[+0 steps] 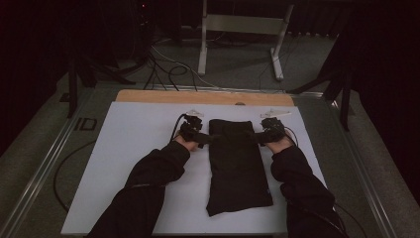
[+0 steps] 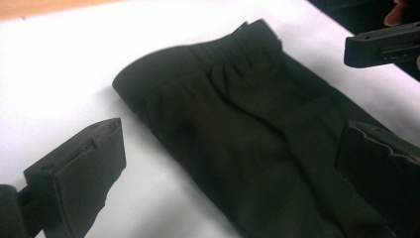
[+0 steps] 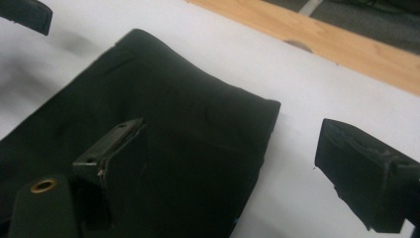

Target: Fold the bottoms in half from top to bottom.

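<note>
A black folded garment with an elastic waistband lies flat on the white board, its waistband end away from me. My left gripper is at the garment's upper left edge and my right gripper at its upper right edge. In the left gripper view the left gripper is open, one jaw over the board and one over the cloth. In the right gripper view the right gripper is open and straddles the garment's edge. Neither holds the cloth.
The white board rests on a table with a wooden strip along its far edge. Cables and a metal stand occupy the floor beyond. Dark-sleeved forearms come in from the bottom.
</note>
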`<move>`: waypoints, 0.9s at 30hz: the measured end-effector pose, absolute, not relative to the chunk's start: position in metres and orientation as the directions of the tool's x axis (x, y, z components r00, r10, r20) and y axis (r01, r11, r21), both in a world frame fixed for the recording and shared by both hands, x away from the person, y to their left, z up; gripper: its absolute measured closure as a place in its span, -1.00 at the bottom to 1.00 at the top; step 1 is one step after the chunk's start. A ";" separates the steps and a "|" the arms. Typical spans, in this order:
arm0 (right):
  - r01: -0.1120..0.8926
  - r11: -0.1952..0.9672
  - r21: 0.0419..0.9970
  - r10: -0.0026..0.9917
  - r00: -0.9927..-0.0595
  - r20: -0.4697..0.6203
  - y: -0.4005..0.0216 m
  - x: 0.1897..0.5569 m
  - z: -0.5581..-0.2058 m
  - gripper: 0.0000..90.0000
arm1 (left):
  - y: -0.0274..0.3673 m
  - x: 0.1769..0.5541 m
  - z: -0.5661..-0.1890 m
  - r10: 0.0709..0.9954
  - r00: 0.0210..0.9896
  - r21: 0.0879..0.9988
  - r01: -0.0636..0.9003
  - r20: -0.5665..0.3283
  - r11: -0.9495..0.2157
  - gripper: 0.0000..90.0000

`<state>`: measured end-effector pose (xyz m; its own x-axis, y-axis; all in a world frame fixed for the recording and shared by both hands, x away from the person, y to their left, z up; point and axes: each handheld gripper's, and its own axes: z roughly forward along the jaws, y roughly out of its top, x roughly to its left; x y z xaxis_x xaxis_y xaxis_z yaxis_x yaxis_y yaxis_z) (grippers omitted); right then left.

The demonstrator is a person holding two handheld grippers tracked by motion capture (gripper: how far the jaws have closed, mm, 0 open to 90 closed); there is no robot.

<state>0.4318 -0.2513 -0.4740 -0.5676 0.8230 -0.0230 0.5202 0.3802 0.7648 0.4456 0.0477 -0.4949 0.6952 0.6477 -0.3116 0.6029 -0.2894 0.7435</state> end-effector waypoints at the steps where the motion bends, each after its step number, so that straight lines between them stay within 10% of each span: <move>1: 0.520 0.380 0.765 0.823 -0.568 -0.023 -0.251 0.432 -0.474 -0.71 | 0.046 0.447 -0.497 0.649 0.694 0.743 0.604 -0.313 -0.287 -1.00; 11: 0.612 0.311 0.727 0.846 -0.527 0.082 -0.257 0.446 -0.489 -0.71 | 0.031 0.462 -0.510 0.670 0.658 0.648 0.683 -0.343 -0.338 -1.00; 27: 0.696 0.280 0.661 0.862 -0.486 0.146 -0.262 0.464 -0.516 -0.45 | 0.037 0.468 -0.525 0.677 0.640 0.664 0.688 -0.364 -0.293 -0.18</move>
<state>0.4637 -0.2625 -0.5161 -0.4855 0.8620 0.1457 0.6961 0.2804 0.6609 0.4678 0.0366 -0.5250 0.6397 0.6771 -0.3638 0.6878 -0.2929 0.6642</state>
